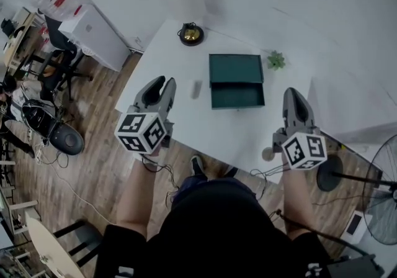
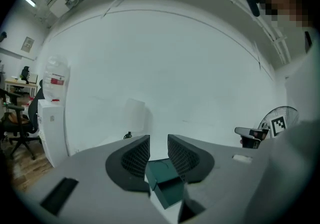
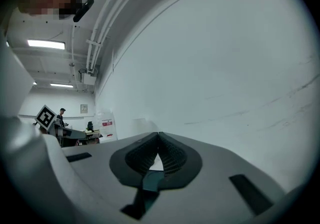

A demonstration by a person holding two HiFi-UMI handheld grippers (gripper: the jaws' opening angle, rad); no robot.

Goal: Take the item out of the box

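Overhead, in the head view, a white, smooth counter (image 1: 211, 128) stands against a white wall on a wood-plank floor. A dark green rectangular box (image 1: 236, 80) lies open near the counter's middle, its lid folded flat toward the far edge. A small grey oblong (image 1: 196, 89) lies just left of it, and a small green plant (image 1: 276, 59) sits by its far right corner. The left claw (image 1: 164, 82) and right claw (image 1: 293, 93) hover at the near edge, either side of the box.

In the left gripper view the claw (image 2: 158, 142) stands partly open, its ribbed dark pads holding nothing, with the box (image 2: 167, 185) beyond them. A bottle (image 2: 55, 80) bears a red label too small to read.

In the right gripper view the claw (image 3: 158, 138) is closed, pads meeting, empty.
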